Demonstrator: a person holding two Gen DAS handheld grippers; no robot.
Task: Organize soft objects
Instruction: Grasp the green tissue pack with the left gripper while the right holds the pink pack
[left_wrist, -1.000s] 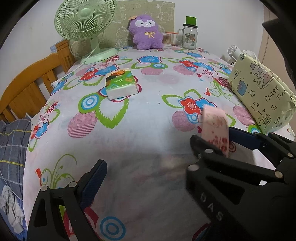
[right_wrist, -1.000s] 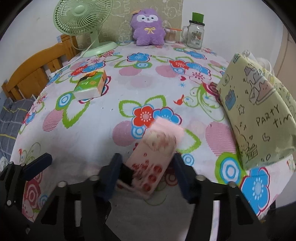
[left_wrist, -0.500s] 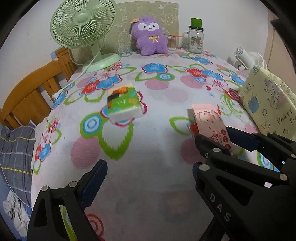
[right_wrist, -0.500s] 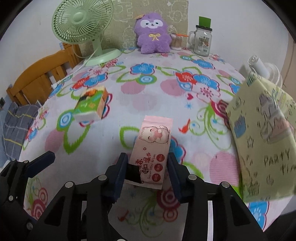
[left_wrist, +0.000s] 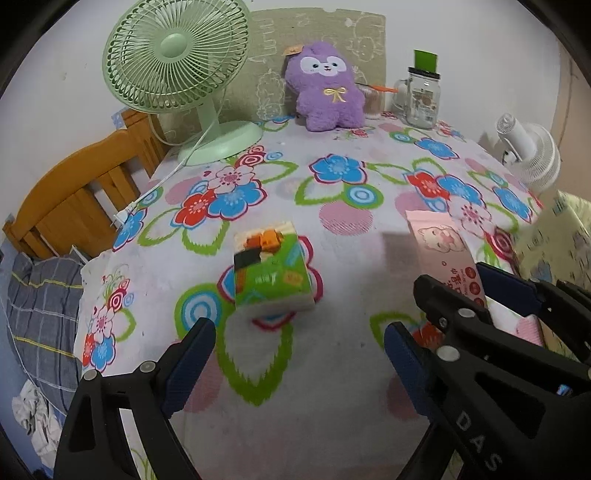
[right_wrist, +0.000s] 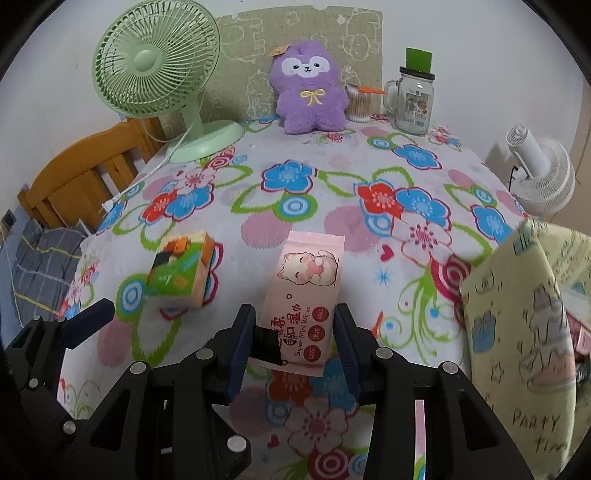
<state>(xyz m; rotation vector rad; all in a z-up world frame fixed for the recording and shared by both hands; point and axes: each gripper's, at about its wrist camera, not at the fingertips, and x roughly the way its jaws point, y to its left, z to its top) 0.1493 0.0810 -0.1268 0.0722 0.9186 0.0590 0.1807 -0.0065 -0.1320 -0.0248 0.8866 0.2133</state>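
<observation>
Right claw (right_wrist: 295, 334) still clamping pink wipes pack (right_wrist: 308, 288), now farther up table; left claw (left_wrist: 299, 363) wide

Around the green tissue pack (left_wrist: 271, 269) the flowered worktop (left_wrist: 332, 192) lies bare on every side, blocked only far behind by the green fan (left_wrist: 177, 74) and purple plush (left_wrist: 327, 92), and rightward by the yellow bag (right_wrist: 524, 314).

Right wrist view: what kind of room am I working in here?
Probably a home bedroom or living space: a table under a floral cloth, a purple plush toy beside a green desk fan, and a wooden bed frame with bedding at left.
</observation>
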